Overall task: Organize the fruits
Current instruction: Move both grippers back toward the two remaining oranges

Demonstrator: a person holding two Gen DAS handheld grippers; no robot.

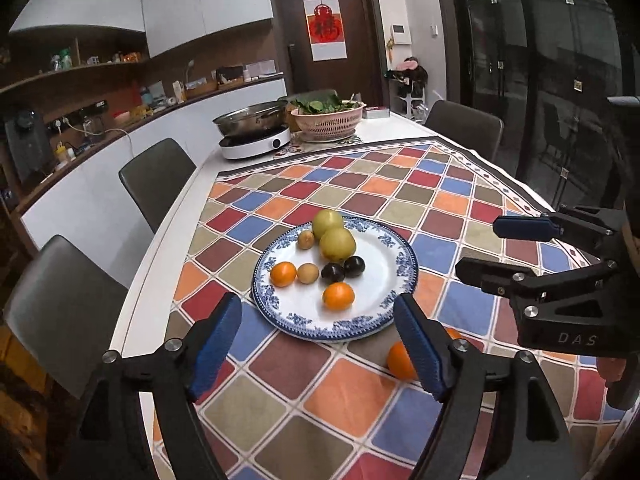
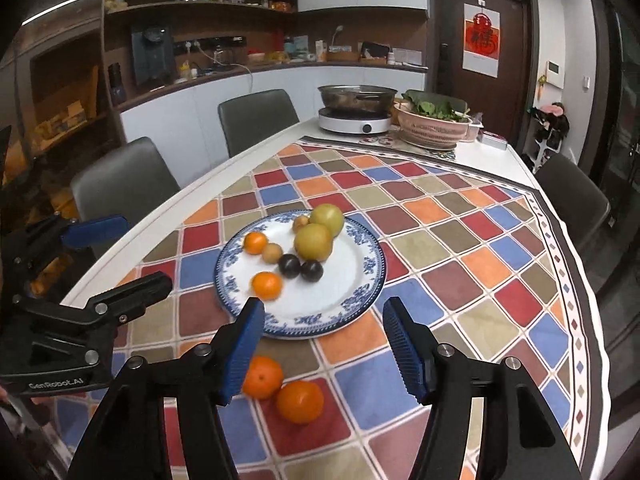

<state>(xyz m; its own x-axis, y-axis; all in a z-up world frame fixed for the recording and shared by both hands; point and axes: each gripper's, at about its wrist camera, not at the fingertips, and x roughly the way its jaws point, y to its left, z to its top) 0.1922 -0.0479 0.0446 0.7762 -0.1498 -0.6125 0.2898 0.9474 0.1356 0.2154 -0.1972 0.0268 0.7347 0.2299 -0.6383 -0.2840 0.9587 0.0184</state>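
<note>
A blue-rimmed white plate [image 1: 384, 280] [image 2: 352, 284] lies on the checked tablecloth. It holds two green pears [image 1: 336, 242] [image 2: 316, 240], two dark plums [image 1: 342, 270] [image 2: 300, 267], two small tan fruits and two oranges [image 1: 338, 296] [image 2: 267, 285]. Two more oranges [image 2: 300, 400] lie on the cloth in front of the plate; one orange [image 1: 400, 360] shows behind my left gripper's right finger. My left gripper [image 1: 320, 348] hangs open above the plate's near rim, nothing between its fingers. My right gripper [image 2: 322, 350] is open and holds nothing, just short of the plate.
At the table's far end stand an induction cooker with a steel pot [image 1: 256, 128] [image 2: 356, 108] and a pink colander of greens [image 1: 328, 118] [image 2: 434, 124]. Grey chairs [image 1: 156, 180] [image 2: 128, 184] line the left side, another chair [image 2: 572, 196] the right.
</note>
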